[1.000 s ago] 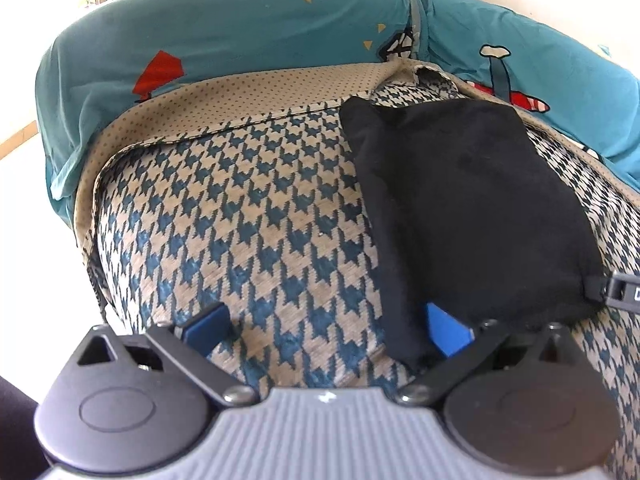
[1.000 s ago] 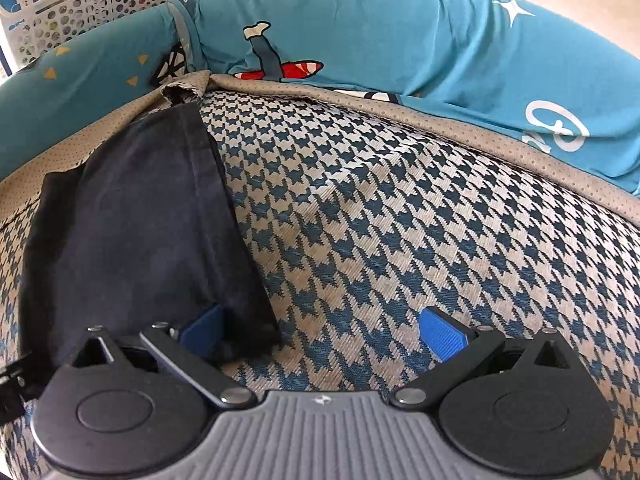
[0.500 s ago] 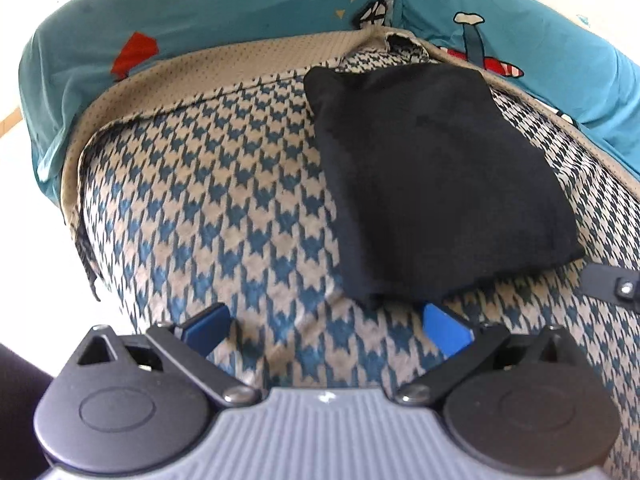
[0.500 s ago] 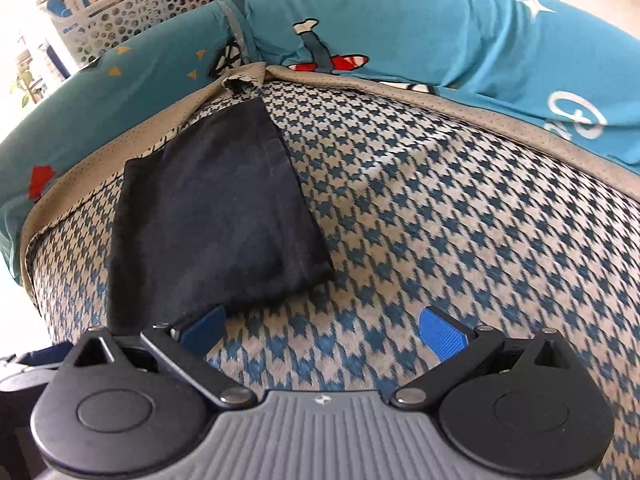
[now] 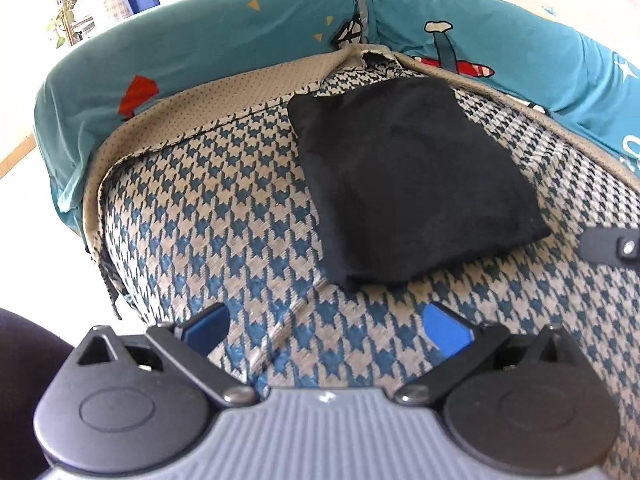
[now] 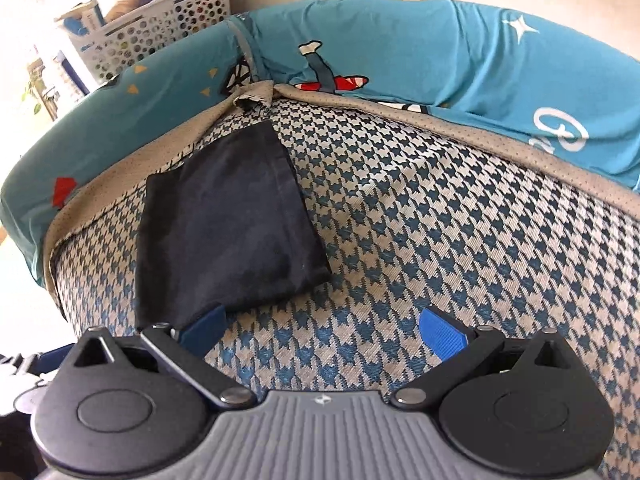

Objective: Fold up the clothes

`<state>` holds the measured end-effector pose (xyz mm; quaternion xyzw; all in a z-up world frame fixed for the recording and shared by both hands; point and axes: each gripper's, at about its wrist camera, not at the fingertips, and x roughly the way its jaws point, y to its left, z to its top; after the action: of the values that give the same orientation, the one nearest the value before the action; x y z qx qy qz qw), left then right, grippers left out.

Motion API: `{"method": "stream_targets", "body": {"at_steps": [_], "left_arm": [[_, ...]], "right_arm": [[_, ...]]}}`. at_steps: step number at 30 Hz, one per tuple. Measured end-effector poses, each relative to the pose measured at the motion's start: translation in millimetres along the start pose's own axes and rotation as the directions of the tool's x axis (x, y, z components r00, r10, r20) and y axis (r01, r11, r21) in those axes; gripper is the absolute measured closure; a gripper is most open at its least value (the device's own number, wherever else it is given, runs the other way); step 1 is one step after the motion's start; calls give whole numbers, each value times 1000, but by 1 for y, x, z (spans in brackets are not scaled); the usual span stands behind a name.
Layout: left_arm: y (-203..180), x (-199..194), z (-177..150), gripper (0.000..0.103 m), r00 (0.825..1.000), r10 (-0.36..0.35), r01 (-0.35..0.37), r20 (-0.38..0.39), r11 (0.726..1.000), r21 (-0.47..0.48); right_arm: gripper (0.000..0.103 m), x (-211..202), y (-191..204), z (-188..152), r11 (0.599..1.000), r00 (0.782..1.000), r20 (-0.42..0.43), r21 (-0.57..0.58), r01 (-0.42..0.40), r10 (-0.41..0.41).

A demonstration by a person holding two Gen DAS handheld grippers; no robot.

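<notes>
Left gripper: jaws wide apart, blue pads empty, hovering over the near edge of the cushion with nothing between them.
Dark garment: folded into a neat, flat rectangle, lying on the houndstooth cushion just ahead and to the right of the left gripper, clear of its pads.
Teal cover: cartoon-print fabric wrapping the padded rim behind the cushion, with a tan dotted border between the two.
Basket: white perforated bin beyond the rim at upper left of the right wrist view; its contents are too washed out to name.
Right gripper: spread open too, holding nothing; its left pad sits right at the garment's near edge, and whether it touches the cloth I cannot tell.
Garment from the right: it lies to the left of centre, flat, well short of the back rim.
</notes>
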<state>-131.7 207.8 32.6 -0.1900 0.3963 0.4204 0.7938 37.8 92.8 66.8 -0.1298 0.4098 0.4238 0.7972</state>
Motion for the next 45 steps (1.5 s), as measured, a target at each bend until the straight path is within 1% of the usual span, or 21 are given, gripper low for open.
{"method": "stream_targets", "body": {"at_steps": [9, 17, 27, 36, 45], "left_arm": [[-4, -25, -3, 0, 1000, 1, 0, 21, 999, -32], [-6, -41, -6, 0, 1000, 5, -4, 25, 1000, -28], [-9, -50, -7, 0, 999, 16, -15, 38, 1000, -14], [-11, -53, -7, 0, 999, 13, -13, 44, 1000, -13], [-9, -53, -6, 0, 1000, -8, 9, 25, 999, -33]], "right_arm": [[0, -8, 14, -3, 996, 1000, -18, -92, -16, 14], [0, -14, 19, -8, 990, 999, -43, -134, -38, 32], [0, -21, 19, -9, 989, 998, -41, -140, -55, 50], [0, -21, 18, -9, 990, 998, -42, -133, -52, 47], [0, -20, 16, -9, 991, 998, -47, -126, -53, 47]]}}
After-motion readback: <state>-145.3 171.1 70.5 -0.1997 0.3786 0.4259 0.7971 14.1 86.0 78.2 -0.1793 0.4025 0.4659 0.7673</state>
